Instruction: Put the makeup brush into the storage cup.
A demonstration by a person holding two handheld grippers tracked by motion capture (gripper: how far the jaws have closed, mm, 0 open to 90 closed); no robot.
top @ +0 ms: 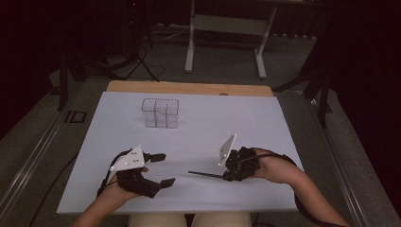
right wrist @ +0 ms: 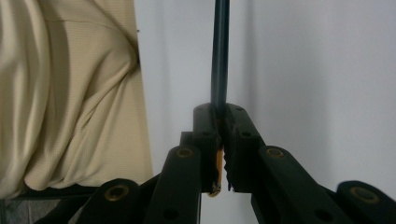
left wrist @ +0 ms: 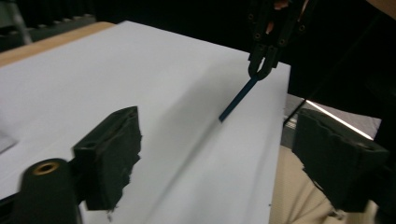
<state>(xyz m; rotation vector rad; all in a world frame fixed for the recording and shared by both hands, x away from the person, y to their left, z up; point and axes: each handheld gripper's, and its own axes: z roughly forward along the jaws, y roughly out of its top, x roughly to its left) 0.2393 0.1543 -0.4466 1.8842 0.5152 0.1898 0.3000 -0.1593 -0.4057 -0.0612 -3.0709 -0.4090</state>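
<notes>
Clear box (top: 160, 113): 1 | pencil (top: 205, 174): 1 | hand-held grippers: 2

Bench (top: 142, 88): wooden top, bare strip exposed along the far edge only. White sheet (top: 198, 127) covers the rest, lying flat to the near edge. Clear box (top: 160, 113) with inner compartments stands upright directly on the sheet, far left of centre. Compartment contents cannot be determined.
</notes>
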